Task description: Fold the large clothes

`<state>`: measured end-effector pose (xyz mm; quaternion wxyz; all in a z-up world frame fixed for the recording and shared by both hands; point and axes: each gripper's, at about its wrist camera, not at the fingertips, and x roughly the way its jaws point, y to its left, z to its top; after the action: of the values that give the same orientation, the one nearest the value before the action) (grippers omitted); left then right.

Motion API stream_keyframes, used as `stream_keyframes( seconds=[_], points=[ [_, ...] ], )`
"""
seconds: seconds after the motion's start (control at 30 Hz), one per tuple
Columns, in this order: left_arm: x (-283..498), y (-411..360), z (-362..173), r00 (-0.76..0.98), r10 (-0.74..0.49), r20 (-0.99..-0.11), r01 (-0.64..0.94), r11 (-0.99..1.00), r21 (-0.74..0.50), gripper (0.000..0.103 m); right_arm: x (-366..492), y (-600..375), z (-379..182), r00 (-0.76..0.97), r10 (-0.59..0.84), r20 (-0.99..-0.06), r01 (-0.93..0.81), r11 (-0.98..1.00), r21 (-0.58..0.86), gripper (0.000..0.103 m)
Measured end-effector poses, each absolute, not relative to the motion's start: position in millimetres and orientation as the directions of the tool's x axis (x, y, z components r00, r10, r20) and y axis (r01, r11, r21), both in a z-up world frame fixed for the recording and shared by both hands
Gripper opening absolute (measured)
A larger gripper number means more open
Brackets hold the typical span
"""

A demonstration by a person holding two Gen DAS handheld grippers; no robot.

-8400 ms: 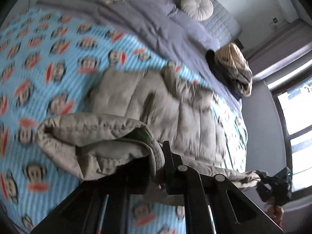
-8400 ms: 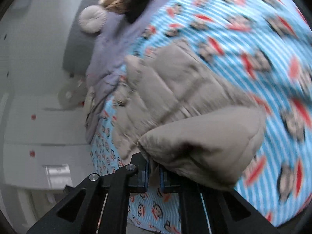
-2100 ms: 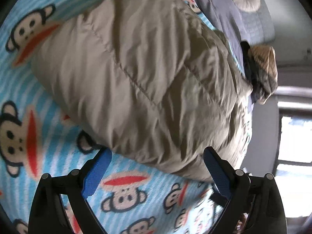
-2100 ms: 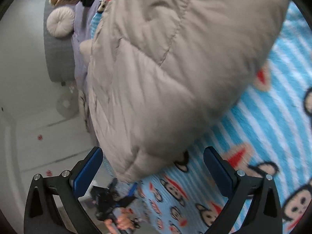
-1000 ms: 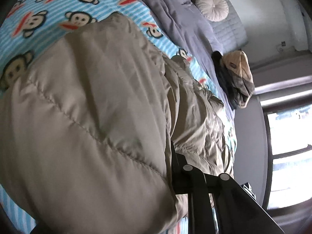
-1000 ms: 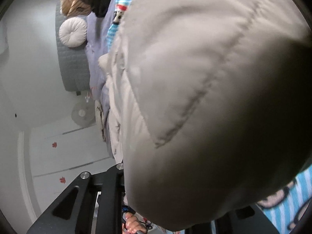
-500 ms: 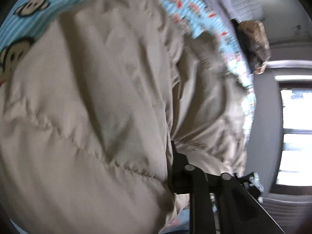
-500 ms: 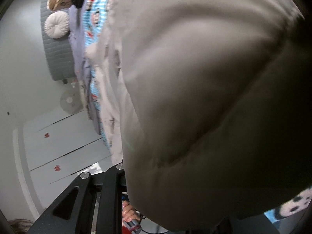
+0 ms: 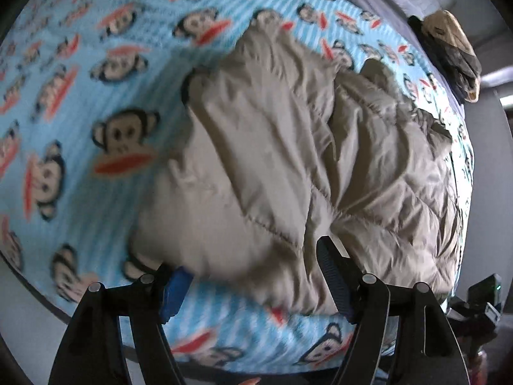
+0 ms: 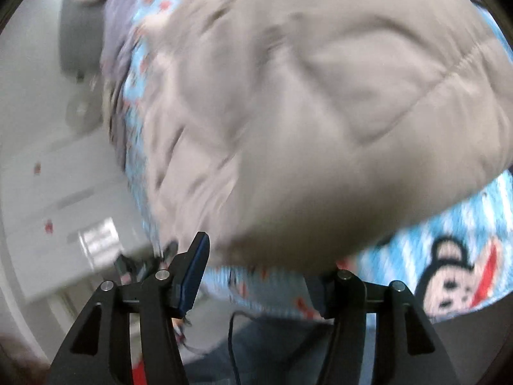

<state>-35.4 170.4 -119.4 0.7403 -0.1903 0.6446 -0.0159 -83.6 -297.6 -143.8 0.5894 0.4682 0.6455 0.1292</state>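
Beige and puffy, the jacket (image 9: 288, 166) lies folded over itself near the bed's (image 9: 64, 102) front edge. Both the left hand-held gripper (image 9: 253, 276) and the right hand-held gripper (image 10: 263, 276) gape wide, holding nothing. Probably one more fold or tidying remains.

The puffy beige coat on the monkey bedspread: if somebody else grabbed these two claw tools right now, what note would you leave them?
Left gripper: open, empty, at the near edge of the beige coat.
Right gripper: open, empty, at the coat's other near corner.
Coat: lies bunched in a thick bundle on the monkey bedspread, close to the bed's near edge, with no gripper holding it.
Done: it looks folded over at least once.
Left: probably tidy the rumpled far side and check the fold is even.
A separate pile of clothes sits at the far corner.
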Motion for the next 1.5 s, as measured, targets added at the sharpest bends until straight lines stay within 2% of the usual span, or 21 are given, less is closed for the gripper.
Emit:
stream_keyframes(
  seconds=[0.07, 0.1, 0.13, 0.17, 0.37, 0.5, 0.63, 0.73, 0.77, 0.8, 0.87, 0.9, 1.03, 1.23, 1.4, 1.47, 1.5],
  points=[
    [-29.6, 172.5, -108.5, 0.185, -0.256, -0.949, -0.196, 0.936, -0.291, 0.075, -77.8, -288.5, -130.1, 0.09, 0.77, -0.631, 0.398, 0.553, 0.732, 0.061],
    [-27.6, 174.7, -104.6, 0.187, -0.256, -0.948, -0.185, 0.939, -0.29, 0.081, -80.4, -273.2, -123.0, 0.077, 0.788, -0.61, 0.372, 0.545, 0.751, 0.061],
    [-25.5, 181.1, -102.6, 0.189, -0.256, -0.948, -0.179, 0.94, -0.29, 0.101, -78.8, -265.2, -115.7, 0.063, 0.804, -0.591, 0.346, 0.538, 0.769, 0.061],
    [-21.2, 184.0, -97.0, 0.205, -0.249, -0.947, -0.173, 0.943, -0.285, 0.103, -75.7, -255.7, -108.4, 0.044, 0.812, -0.582, 0.312, 0.542, 0.781, 0.061],
    [-5.0, 204.7, -87.4, 0.248, -0.184, -0.951, -0.14, 0.965, -0.224, 0.103, -62.3, -216.7, -103.9, 0.027, 0.76, -0.65, 0.204, 0.632, 0.747, 0.061],
    [23.1, 214.6, -103.0, 0.258, -0.169, -0.951, -0.131, 0.97, -0.207, 0.103, -36.0, -190.5, -100.1, 0.072, 0.665, -0.743, 0.176, 0.725, 0.666, 0.061],
    [59.9, 226.2, -135.8, 0.191, -0.257, -0.947, -0.135, 0.949, -0.285, 0.103, 13.0, -153.0, -86.4, 0.109, 0.552, -0.826, 0.115, 0.819, 0.563, 0.061],
    [77.8, 235.2, -159.2, 0.127, -0.333, -0.934, -0.104, 0.932, -0.347, 0.103, 14.8, -156.1, -83.6, 0.115, 0.491, -0.864, 0.073, 0.863, 0.5, 0.061],
    [79.2, 237.4, -164.0, 0.109, -0.353, -0.929, -0.099, 0.926, -0.363, 0.103, 15.7, -153.4, -78.1, 0.122, 0.474, -0.872, 0.064, 0.873, 0.484, 0.057],
    [81.0, 240.0, -169.5, 0.091, -0.382, -0.92, -0.094, 0.916, -0.39, 0.103, 17.5, -149.2, -75.1, 0.129, 0.459, -0.879, 0.054, 0.882, 0.468, 0.047],
    [85.1, 245.1, -178.8, 0.051, -0.452, -0.89, -0.074, 0.887, -0.455, 0.103, 27.5, -136.7, -77.6, 0.139, 0.415, -0.899, 0.045, 0.904, 0.424, 0.034],
    [88.5, 246.9, -182.4, 0.034, -0.479, -0.877, -0.061, 0.875, -0.48, 0.103, 28.5, -135.4, -78.7, 0.145, 0.402, -0.904, 0.047, 0.91, 0.412, 0.03],
    [105.2, 245.6, -209.4, -0.081, -0.62, -0.78, -0.035, 0.784, -0.62, 0.103, 43.9, -127.3, -99.4, 0.152, 0.386, -0.91, 0.103, 0.909, 0.403, 0.027],
    [113.1, 209.0, -230.7, -0.185, -0.648, -0.739, 0.07, 0.741, -0.668, 0.103, 60.1, -128.4, -129.1, 0.165, 0.325, -0.931, 0.149, 0.925, 0.349, 0.025],
    [111.4, 187.5, -237.3, -0.215, -0.631, -0.745, 0.131, 0.738, -0.662, 0.103, 65.4, -134.9, -147.4, 0.17, 0.327, -0.93, 0.209, 0.91, 0.358, 0.024],
    [108.8, 182.5, -233.1, -0.228, -0.66, -0.716, 0.14, 0.705, -0.695, 0.07, 65.9, -136.8, -155.2, 0.166, 0.329, -0.93, 0.232, 0.903, 0.361, 0.024],
    [107.4, 180.9, -231.9, -0.251, -0.706, -0.662, 0.098, 0.662, -0.743, 0.041, 66.8, -137.0, -158.3, 0.164, 0.329, -0.93, 0.238, 0.902, 0.361, 0.024]
  ],
)
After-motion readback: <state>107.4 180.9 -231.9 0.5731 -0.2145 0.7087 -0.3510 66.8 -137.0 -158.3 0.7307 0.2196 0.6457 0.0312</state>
